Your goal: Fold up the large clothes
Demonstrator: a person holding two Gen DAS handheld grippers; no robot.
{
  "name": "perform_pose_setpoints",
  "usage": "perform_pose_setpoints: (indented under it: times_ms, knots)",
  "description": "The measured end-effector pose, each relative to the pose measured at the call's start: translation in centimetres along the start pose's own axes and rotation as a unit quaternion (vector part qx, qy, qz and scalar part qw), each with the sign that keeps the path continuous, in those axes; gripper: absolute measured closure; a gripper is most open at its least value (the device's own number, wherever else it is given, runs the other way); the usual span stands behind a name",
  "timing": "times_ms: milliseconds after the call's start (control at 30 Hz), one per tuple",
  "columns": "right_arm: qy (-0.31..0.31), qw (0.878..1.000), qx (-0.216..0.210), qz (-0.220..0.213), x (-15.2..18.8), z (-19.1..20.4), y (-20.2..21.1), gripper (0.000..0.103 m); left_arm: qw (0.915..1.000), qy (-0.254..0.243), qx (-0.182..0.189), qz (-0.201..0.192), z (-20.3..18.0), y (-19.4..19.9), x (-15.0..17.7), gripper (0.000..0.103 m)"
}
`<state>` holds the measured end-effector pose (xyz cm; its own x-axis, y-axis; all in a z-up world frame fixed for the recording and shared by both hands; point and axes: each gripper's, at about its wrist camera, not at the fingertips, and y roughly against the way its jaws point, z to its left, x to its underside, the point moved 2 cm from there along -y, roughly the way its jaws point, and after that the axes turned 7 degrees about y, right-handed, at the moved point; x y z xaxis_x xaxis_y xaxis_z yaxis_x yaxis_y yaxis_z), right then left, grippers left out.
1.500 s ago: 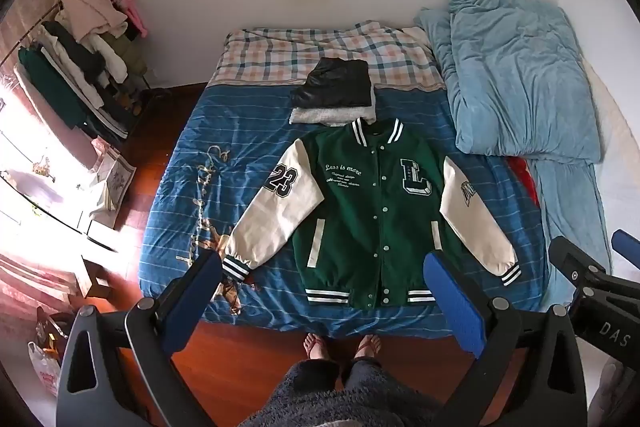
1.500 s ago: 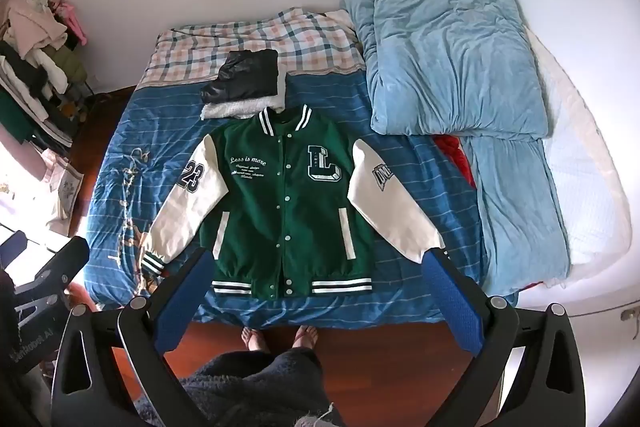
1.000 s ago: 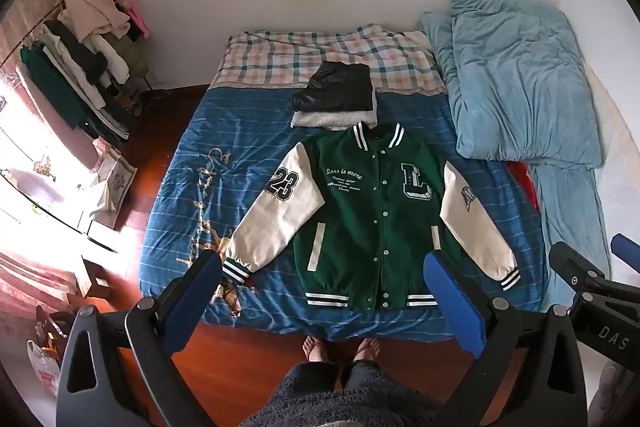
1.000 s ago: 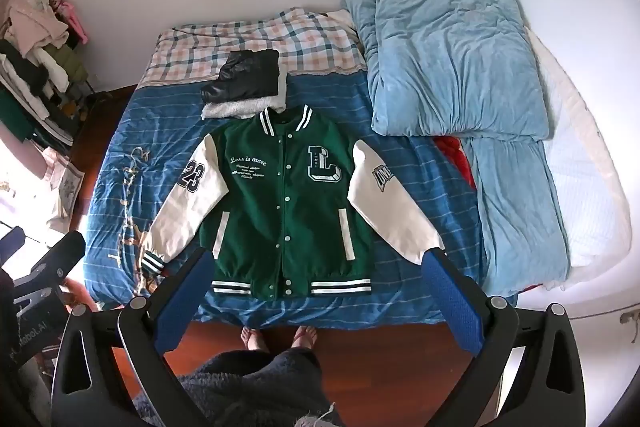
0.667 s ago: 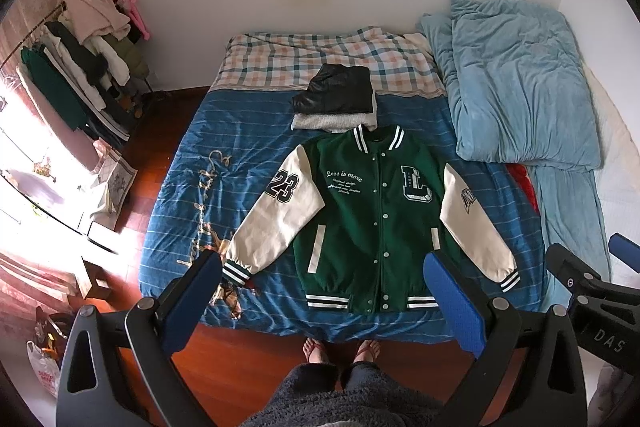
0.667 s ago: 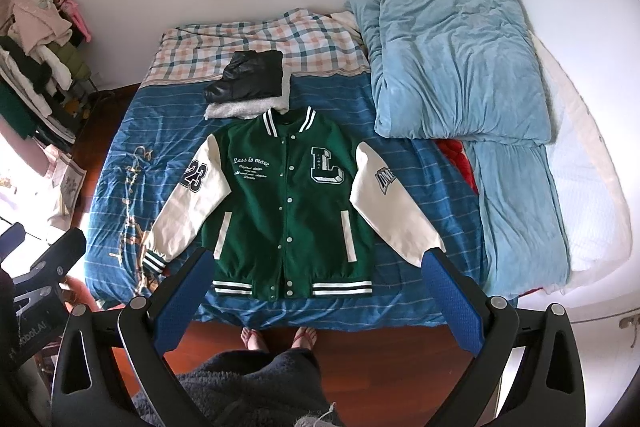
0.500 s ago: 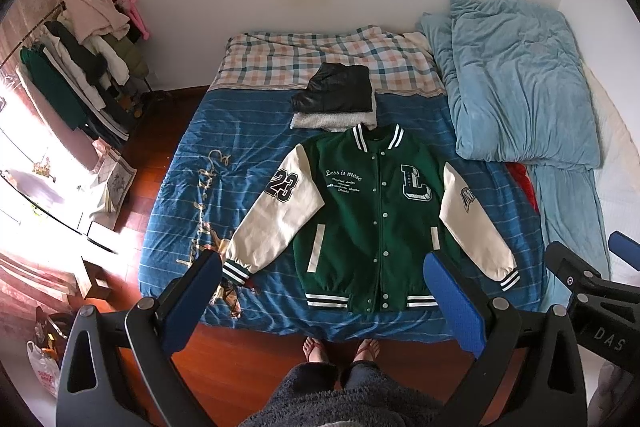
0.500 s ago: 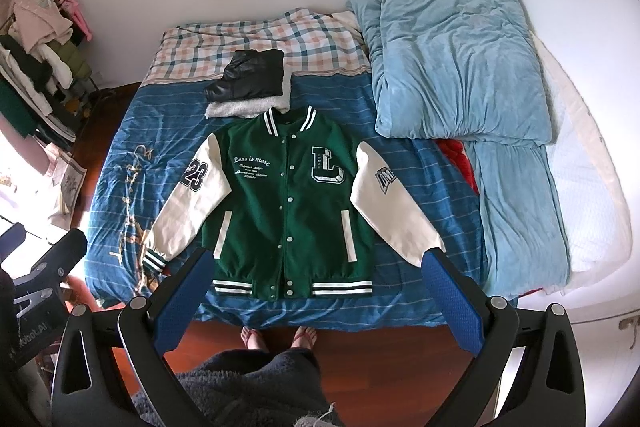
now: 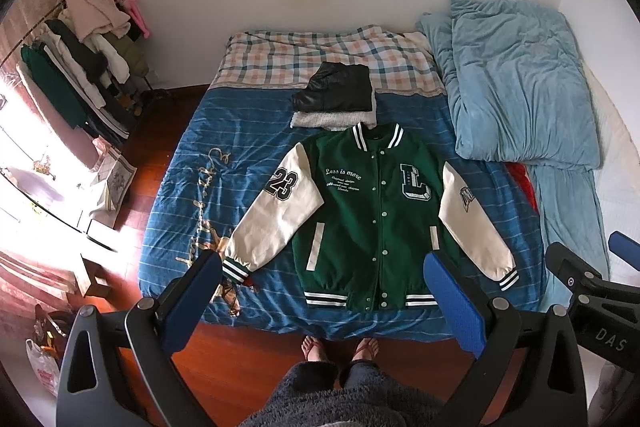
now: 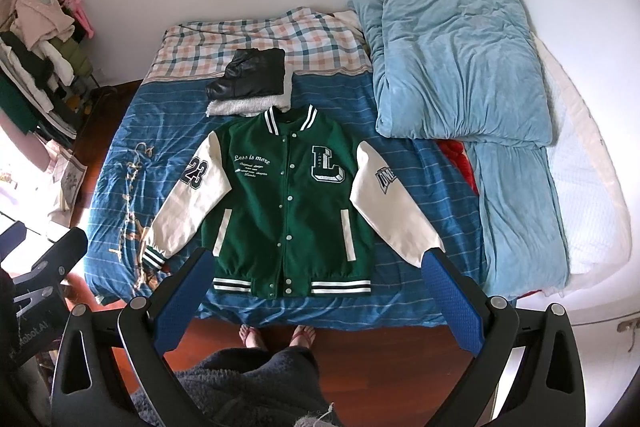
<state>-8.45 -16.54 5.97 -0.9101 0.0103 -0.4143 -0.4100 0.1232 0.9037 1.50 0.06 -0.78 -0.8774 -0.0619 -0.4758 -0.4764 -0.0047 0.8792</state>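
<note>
**Varsity jacket spread flat on the bed, both tongs wide and empty**

The green varsity jacket point(image 9: 372, 223) lies front-up and buttoned on the blue striped bedcover point(image 9: 248, 147), its hem towards the bed's near edge and its collar pointing to the wall. Both cream sleeves point(image 10: 192, 203) are spread out and angled down from the shoulders. Just beyond the jacket's collar sits a stack of folded clothes point(image 9: 334, 101), a black garment on top of a pale fleecy one. Beyond that stack lies a plaid blanket point(image 9: 320, 55). To the right of the jacket, a light blue duvet point(image 10: 460, 67) is heaped up.

A person's bare feet point(image 10: 276, 335) stand on the wooden floor, just short of the jacket's hem. The left tongs point(image 9: 322, 301) and the right tongs point(image 10: 316, 299) hang above that near edge, jaws wide apart, holding nothing, clear of the fabric.
</note>
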Motion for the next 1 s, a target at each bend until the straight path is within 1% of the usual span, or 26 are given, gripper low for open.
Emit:
perform_pose_setpoints:
  times_ms: [133,167,667,1000]
  knots:
    - [0.002,1.0,0.003,-0.002,-0.1,0.1,0.0,0.0,1.0,0.002,0.0,-0.001,-0.2,-0.1,0.1,0.0]
    - [0.003,1.0,0.002,-0.003,0.5,0.1,0.2,0.0,1.0,0.001,0.001,-0.001,-0.1,-0.1,0.1,0.0]
    - [0.003,1.0,0.003,-0.003,0.3,0.0,0.3,0.0,1.0,0.002,0.003,-0.002,-0.3,0.1,0.0,0.0]
    - [0.004,1.0,0.002,-0.004,0.2,0.0,0.4,0.0,1.0,0.001,0.007,-0.005,-0.9,1.0,-0.4,0.0]
